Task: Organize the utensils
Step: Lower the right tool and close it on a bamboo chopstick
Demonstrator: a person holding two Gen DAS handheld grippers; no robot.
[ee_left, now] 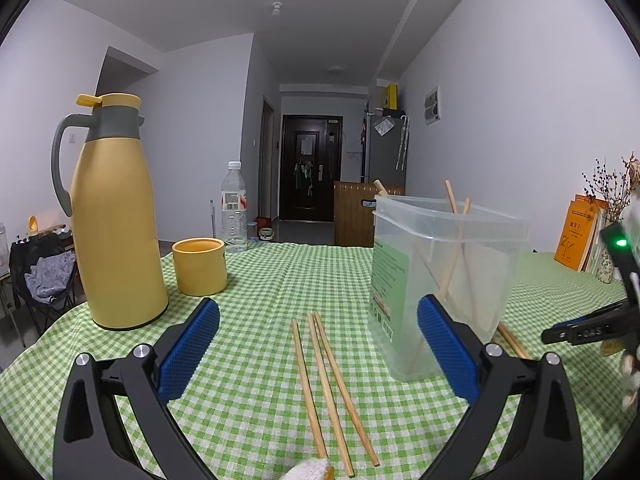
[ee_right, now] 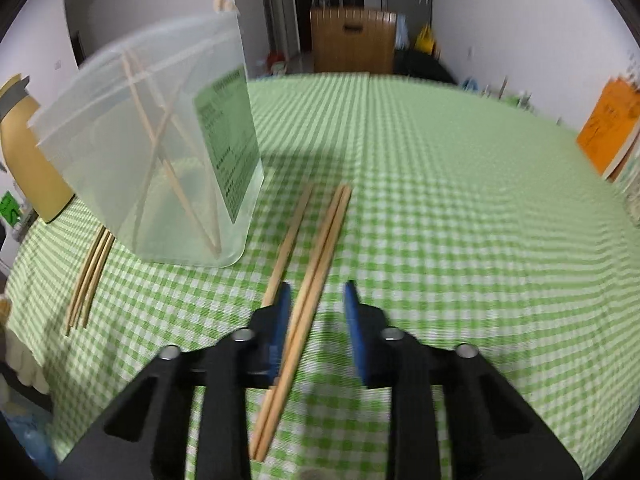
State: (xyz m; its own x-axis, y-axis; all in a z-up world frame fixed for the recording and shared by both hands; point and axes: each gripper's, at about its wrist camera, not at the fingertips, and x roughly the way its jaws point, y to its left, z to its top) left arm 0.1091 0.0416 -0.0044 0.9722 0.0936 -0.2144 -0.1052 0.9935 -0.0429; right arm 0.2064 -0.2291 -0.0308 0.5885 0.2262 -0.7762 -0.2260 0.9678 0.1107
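The right gripper (ee_right: pixel 314 300) has its ribbed blue pads (ee_right: pixel 282 320) narrowed around a pair of chopsticks (ee_right: pixel 316 276), slim round wooden sticks lying side by side on the cloth; a gap still shows on the right pad's side, so the pads do not press on both. A third stick (ee_right: pixel 290 236) lies just beside the pair, toward the tub (ee_right: pixel 160 152). The left gripper (ee_left: pixel 318 328) stands wide, nothing between its blue textured pads, with three more chopsticks (ee_left: pixel 328 384) on the cloth before it, left of the tub. The cloth (ee_right: pixel 460 220) is woven green-and-white gingham. The tub is a tall, frosted, square-cornered plastic box with a green printed label too small to read; several chopsticks lean crossed inside it. Beyond the tub's left stand a matte yellow cup (ee_left: pixel 199 266), a yellow jug (ee_left: pixel 116 220) with grey collar and handle, and a clear ridged bottle (ee_left: pixel 234 208). Orange books (ee_left: pixel 576 240) stand far right of the tub.
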